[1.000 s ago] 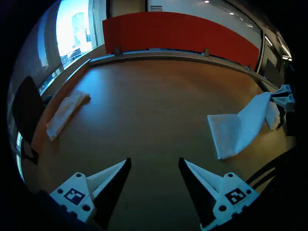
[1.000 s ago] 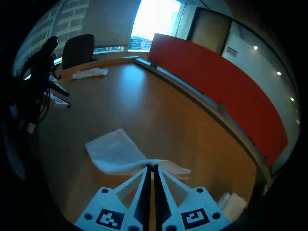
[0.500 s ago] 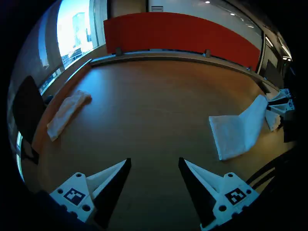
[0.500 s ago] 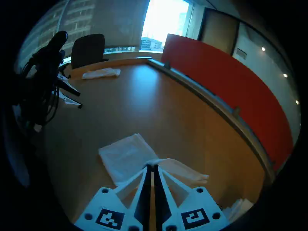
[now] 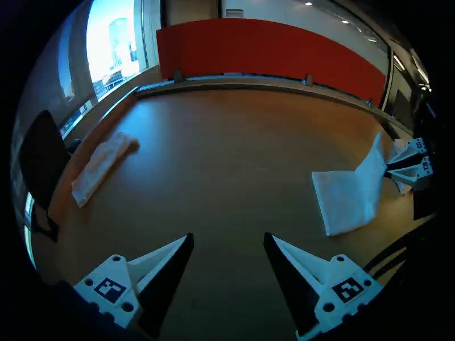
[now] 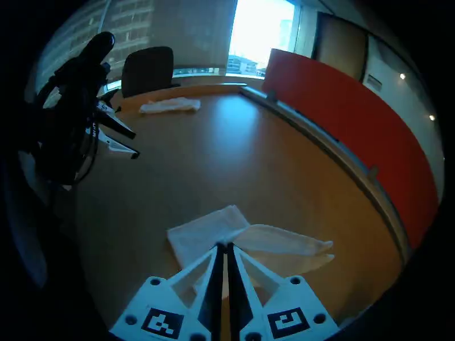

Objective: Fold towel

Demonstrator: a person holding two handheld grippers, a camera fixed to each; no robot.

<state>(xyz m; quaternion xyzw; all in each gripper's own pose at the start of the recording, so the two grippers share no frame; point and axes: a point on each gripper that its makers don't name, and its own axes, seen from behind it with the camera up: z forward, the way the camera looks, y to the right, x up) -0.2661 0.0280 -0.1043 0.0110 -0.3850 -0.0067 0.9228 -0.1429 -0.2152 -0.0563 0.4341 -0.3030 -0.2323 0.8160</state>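
Observation:
A white towel (image 5: 344, 199) lies on the wooden table (image 5: 227, 148) at the right in the left gripper view. Its far edge is lifted, and the right gripper (image 5: 398, 166) is shut on that edge. In the right gripper view the towel (image 6: 207, 236) lies flat just ahead, with a raised flap (image 6: 284, 241) running right from my right gripper (image 6: 223, 248), whose fingers pinch the cloth. My left gripper (image 5: 227, 238) hovers open over bare table, well left of the towel. It also shows far left as the left gripper (image 6: 116, 133), held by a dark-sleeved arm (image 6: 65, 131).
A second white towel (image 5: 102, 165) lies rolled near the table's window-side edge, seen too as a towel (image 6: 170, 105). A red partition (image 5: 267, 51) runs along the far edge. A black chair (image 6: 148, 71) stands beyond the table.
My right gripper has carried the towel's pinched edge lower and closer over the flat part, so the raised flap stands steeper and shorter. The left gripper has stayed still and open.

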